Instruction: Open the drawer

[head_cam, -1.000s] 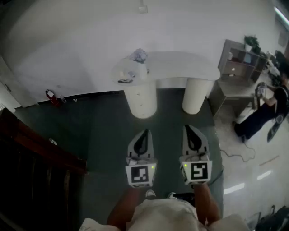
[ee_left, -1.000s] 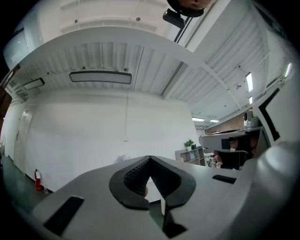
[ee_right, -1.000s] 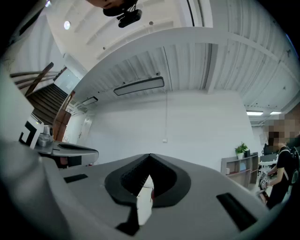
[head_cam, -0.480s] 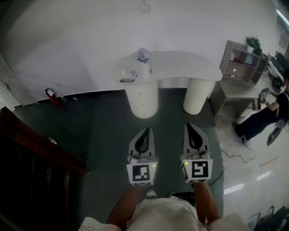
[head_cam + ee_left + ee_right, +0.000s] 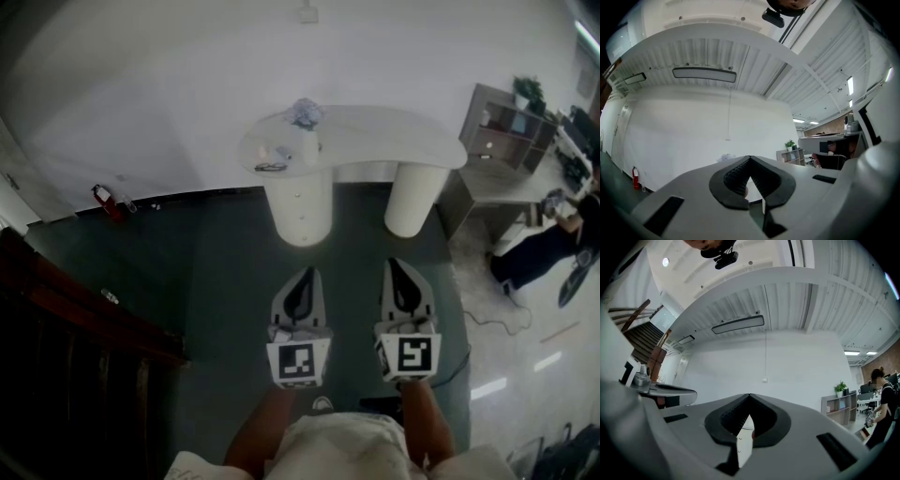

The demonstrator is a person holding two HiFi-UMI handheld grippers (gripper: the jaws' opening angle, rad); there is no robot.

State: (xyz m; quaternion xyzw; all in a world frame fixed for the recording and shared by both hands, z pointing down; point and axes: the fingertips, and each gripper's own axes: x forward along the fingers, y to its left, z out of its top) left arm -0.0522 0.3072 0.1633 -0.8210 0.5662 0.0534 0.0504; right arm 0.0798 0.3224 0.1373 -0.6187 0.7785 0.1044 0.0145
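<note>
Left tongs (image 5: pixel 307 274): together, empty; I hold them level, aimed ahead for the approach.
Right tongs (image 5: pixel 395 265): together, empty likewise.
Drawer place: white round drawer pedestal (image 5: pixel 301 211) under white curved counter (image 5: pixel 375 131), at 12 o'clock, well apart.

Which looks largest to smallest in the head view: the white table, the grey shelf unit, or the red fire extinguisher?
1. white table
2. grey shelf unit
3. red fire extinguisher
This is apparent size only. Their distances from the camera differ, so real sizes are unsure.

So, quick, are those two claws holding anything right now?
Left gripper: closed, holding nothing.
Right gripper: closed, holding nothing.
</note>
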